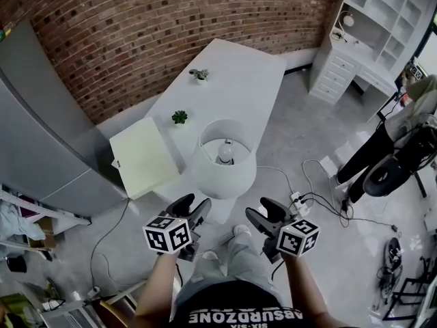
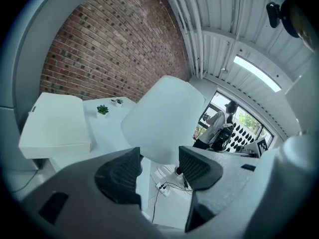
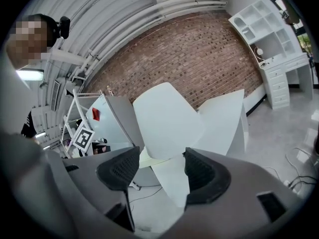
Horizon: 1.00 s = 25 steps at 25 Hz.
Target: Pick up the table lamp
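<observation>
The table lamp [image 1: 225, 159] has a wide white shade with a bulb showing inside, and it stands at the near end of a white table [image 1: 239, 80]. My left gripper [image 1: 193, 207] hovers just short of the shade's lower left and is open with nothing in it. On the shade's lower right, my right gripper [image 1: 266, 212] is also open and empty. In the left gripper view the shade [image 2: 164, 118] rises just beyond the parted jaws [image 2: 159, 163]. The right gripper view shows the shade [image 3: 167, 121] ahead of its spread jaws [image 3: 162, 168], apart from them.
A flat white box [image 1: 143, 157] lies on the table left of the lamp, with two small potted plants [image 1: 179, 117] [image 1: 199, 74] farther back. A power strip and cables [image 1: 298, 202] lie on the floor at right. A person [image 1: 382, 142] stands near white shelving [image 1: 372, 33].
</observation>
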Motion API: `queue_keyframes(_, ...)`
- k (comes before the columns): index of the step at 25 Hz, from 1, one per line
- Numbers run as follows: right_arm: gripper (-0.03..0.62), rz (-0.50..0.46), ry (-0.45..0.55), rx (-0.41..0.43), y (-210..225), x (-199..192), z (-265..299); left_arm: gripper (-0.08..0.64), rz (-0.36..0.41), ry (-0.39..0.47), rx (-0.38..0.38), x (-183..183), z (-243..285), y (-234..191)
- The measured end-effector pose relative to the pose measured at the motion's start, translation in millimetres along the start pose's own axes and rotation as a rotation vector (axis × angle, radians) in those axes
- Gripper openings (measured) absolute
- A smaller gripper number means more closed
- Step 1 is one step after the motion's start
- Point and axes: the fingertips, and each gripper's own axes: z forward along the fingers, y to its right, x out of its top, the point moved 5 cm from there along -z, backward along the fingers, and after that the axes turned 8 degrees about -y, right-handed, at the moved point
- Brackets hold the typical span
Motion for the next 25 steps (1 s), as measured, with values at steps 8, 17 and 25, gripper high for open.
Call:
queue_keyframes(8,0.272,0.048,-0.064,0.068,40,17,13,0.225,-0.08,0.011,0.017,11,13,-16)
queue_keyframes(17,0.273,0.048,-0.121,0.118,72,34,32,0.225,-0.161,0.021,-0.117,17,24,-31)
queue_keyframes(25,0.285,0.106,-0.143,0.203,90,47,44,0.225,-0.253,0.017,-0.198,18,29,-50)
